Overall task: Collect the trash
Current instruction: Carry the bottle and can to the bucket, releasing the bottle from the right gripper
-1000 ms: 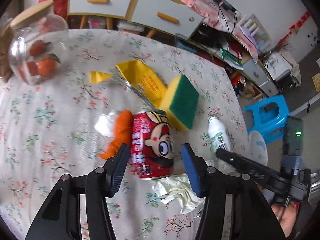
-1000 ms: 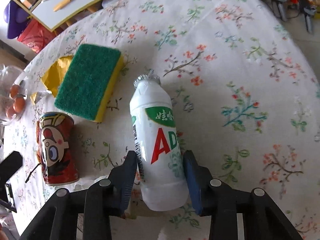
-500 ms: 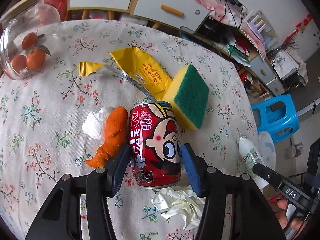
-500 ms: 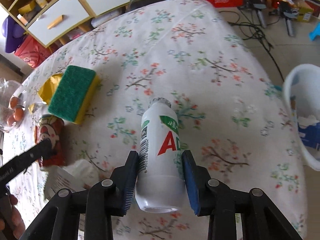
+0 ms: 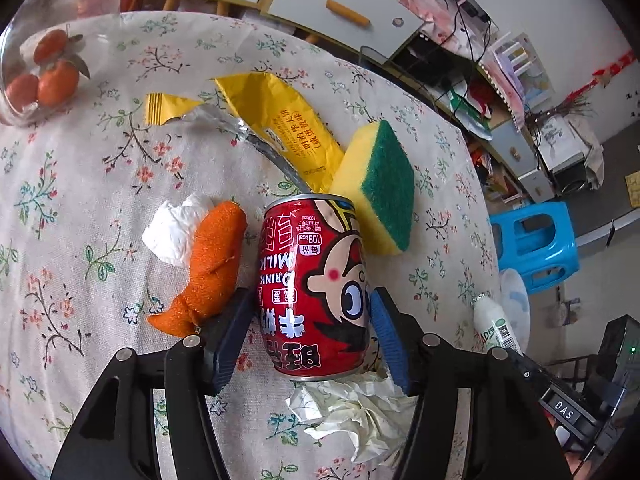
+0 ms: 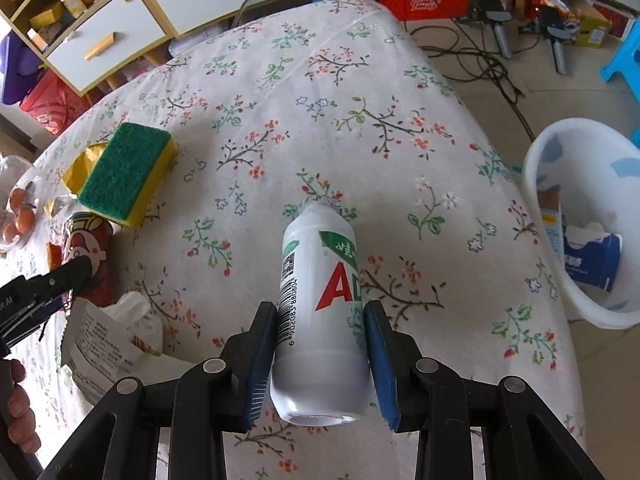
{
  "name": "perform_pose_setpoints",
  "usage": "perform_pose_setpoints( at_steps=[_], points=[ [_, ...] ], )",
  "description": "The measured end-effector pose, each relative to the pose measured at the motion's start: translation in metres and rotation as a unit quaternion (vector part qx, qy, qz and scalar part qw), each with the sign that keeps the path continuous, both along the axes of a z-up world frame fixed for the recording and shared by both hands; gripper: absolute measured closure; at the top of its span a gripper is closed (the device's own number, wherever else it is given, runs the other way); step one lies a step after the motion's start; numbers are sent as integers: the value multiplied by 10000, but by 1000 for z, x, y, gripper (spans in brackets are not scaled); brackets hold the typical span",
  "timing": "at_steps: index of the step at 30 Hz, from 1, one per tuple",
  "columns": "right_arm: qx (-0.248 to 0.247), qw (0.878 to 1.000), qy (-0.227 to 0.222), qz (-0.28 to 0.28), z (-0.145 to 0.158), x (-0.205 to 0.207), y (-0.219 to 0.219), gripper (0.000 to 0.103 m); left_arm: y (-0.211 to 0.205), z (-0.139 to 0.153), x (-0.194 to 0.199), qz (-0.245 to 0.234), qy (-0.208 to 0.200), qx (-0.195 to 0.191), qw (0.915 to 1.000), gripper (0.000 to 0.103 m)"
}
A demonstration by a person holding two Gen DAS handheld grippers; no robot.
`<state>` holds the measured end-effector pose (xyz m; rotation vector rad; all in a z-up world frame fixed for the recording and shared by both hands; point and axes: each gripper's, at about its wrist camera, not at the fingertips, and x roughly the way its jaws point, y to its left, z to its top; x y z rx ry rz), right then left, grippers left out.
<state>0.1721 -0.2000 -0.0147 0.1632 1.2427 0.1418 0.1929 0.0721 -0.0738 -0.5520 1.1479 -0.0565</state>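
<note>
White plastic sat clamped in my right gripper (image 6: 320,364): the bottle (image 6: 322,320), lifted over the floral tablecloth (image 6: 360,92), the white bin (image 6: 576,184) off beyond the edge. My left gripper (image 5: 310,336) had just been widening, pads flanking the upright red can (image 5: 316,292) without pressing. Behind it lay a sponge (image 5: 380,188) and yellow wrapper (image 5: 280,120).

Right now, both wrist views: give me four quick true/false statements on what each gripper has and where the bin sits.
1. The right gripper holds the white bottle. True.
2. The left gripper has the sponge between its jaws. False: the red can is between them; the sponge lies beyond it.
3. The white bin stands on the table. False: it stands on the floor, past the table edge.
4. The bin already holds some trash. True.
</note>
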Motion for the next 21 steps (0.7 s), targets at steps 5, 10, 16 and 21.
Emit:
perform_pose_setpoints(
  at_steps=[5,10,16,21],
  points=[
    [-54,10000,-5,4,0,-4,-3,63,-8,3,-2,-181,-75,176,9997,40],
    [-13,10000,-60,-12,5,-8,-10,63,-15,9,-8,-264,-101,182,9994,43],
    [118,9992,-182,-323,18,-7,-41,63,-19,23,-20,-307,-272,216,9989,51],
    [260,9963,-243,-785,26,-3,-82,63,-28,20,-18,-649,-187,451,9967,50]
  ],
)
